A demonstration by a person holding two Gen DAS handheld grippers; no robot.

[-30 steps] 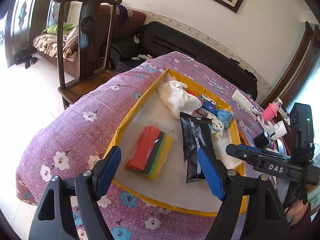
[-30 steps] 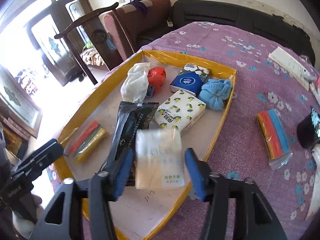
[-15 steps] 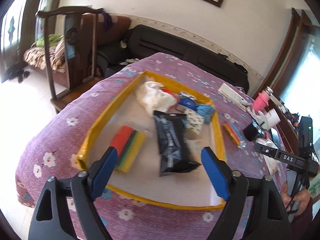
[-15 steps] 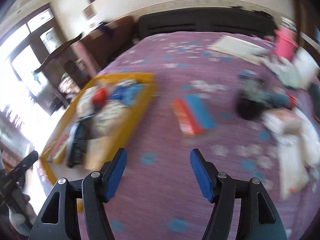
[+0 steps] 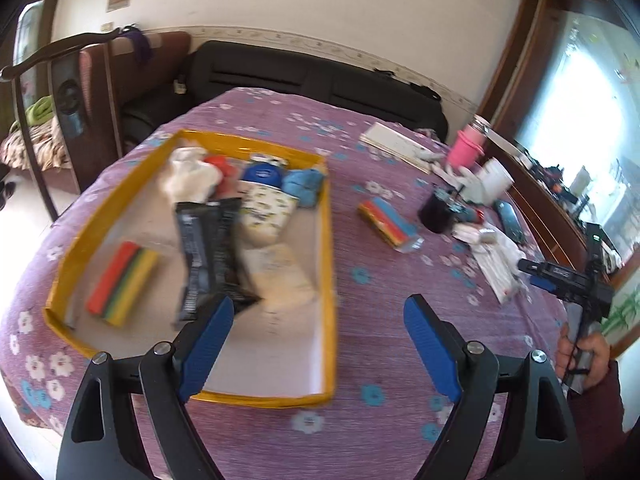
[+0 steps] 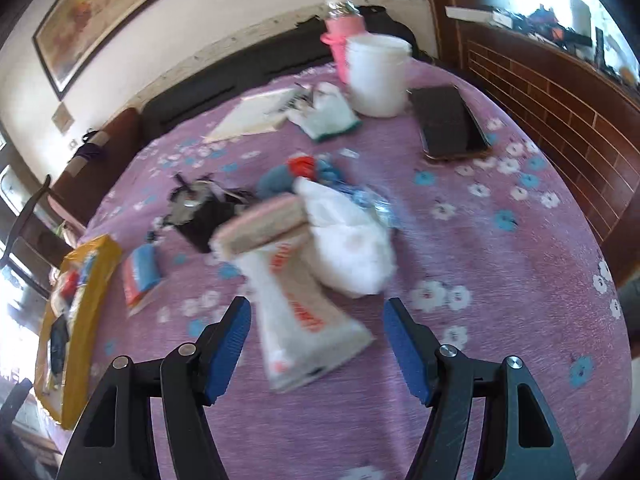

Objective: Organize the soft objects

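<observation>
Purple floral tablecloth — right gripper [image 6: 316, 346], fingers apart and empty, frames a soft, light, crinkly white packet [image 6: 300, 312]; best pinched mid-length. Left gripper [image 5: 316, 348] also gapes empty.

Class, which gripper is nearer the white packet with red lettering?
Right. The right gripper hangs directly over the white packet; the left gripper is by the yellow tray, well away.
</observation>
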